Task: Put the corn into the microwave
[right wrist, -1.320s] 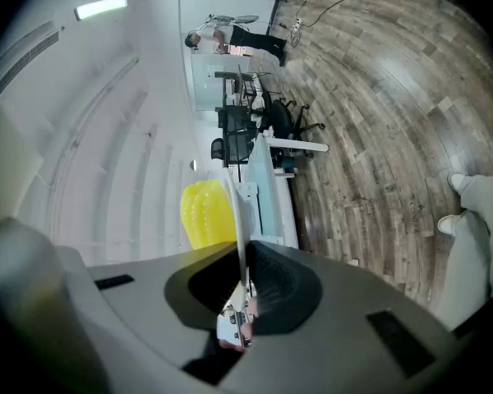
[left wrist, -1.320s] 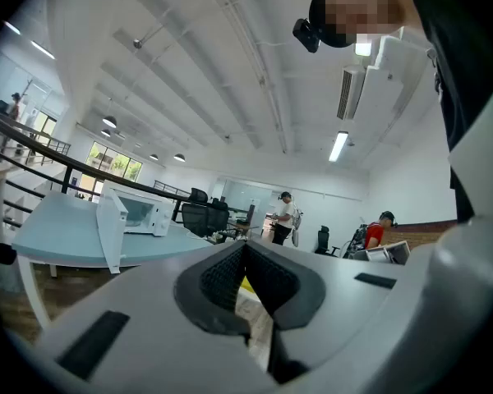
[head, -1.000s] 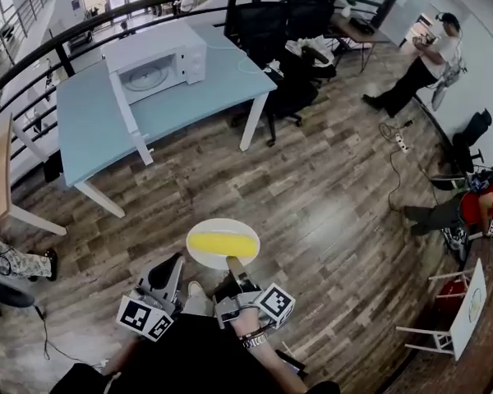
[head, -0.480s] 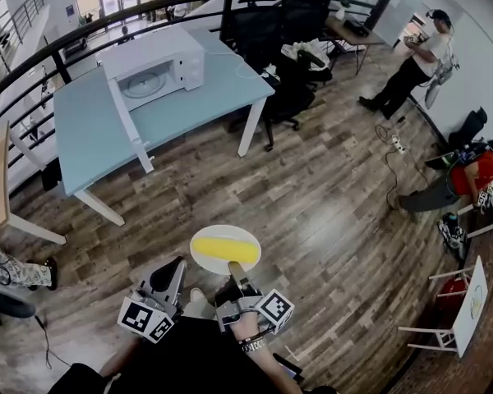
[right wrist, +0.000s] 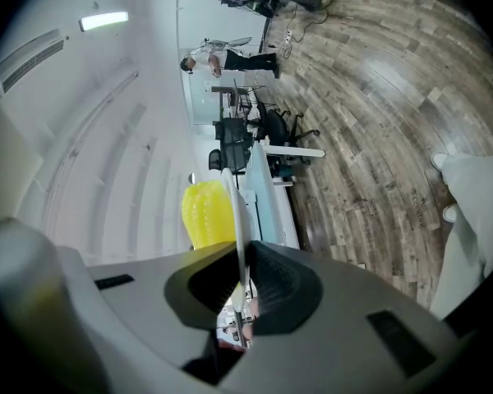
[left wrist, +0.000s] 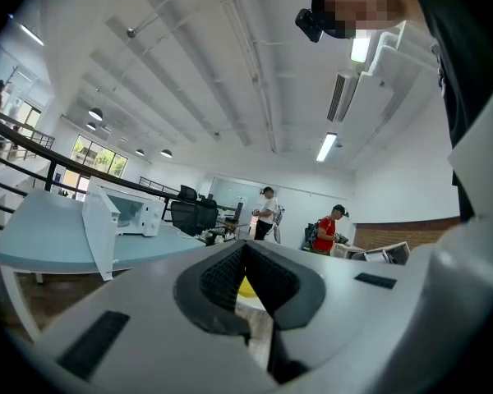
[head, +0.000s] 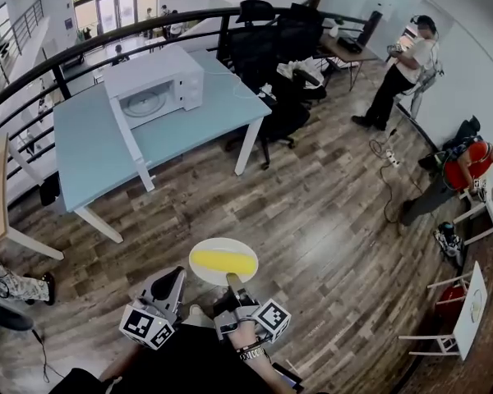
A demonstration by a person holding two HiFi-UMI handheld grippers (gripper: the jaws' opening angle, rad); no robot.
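Yellow corn (head: pixel 223 260) lies on a white plate (head: pixel 222 243), its long axis running side to side in the head view, crosswise to the way we are facing. The plate is in the air over the wood floor (head: pixel 329 220), just ahead of us. It hangs from one point only: the right gripper (head: pixel 232 281) has its jaws pinched down on the near rim, with the corn just beyond the fingertips. In the right gripper view the plate (right wrist: pixel 237 220) shows edge-on between the pads and the corn (right wrist: pixel 207 212) sits on one side of it.

The left gripper (head: pixel 171 279) sits just to the left of the plate, clear of it. Its jaws are drawn together with nothing between them.

The microwave (head: pixel 154 83) stands on the blue table (head: pixel 90 146), well apart from us, ahead and to the left. Its door (head: pixel 130 125) is swung out at the left of the cavity, which faces us.

We judge that the coming move turns on that offset. The plate must travel forward and left, far rim first, with the corn going in broadside. With the grip on one rim alone, the plate has to stay level or the corn may roll.
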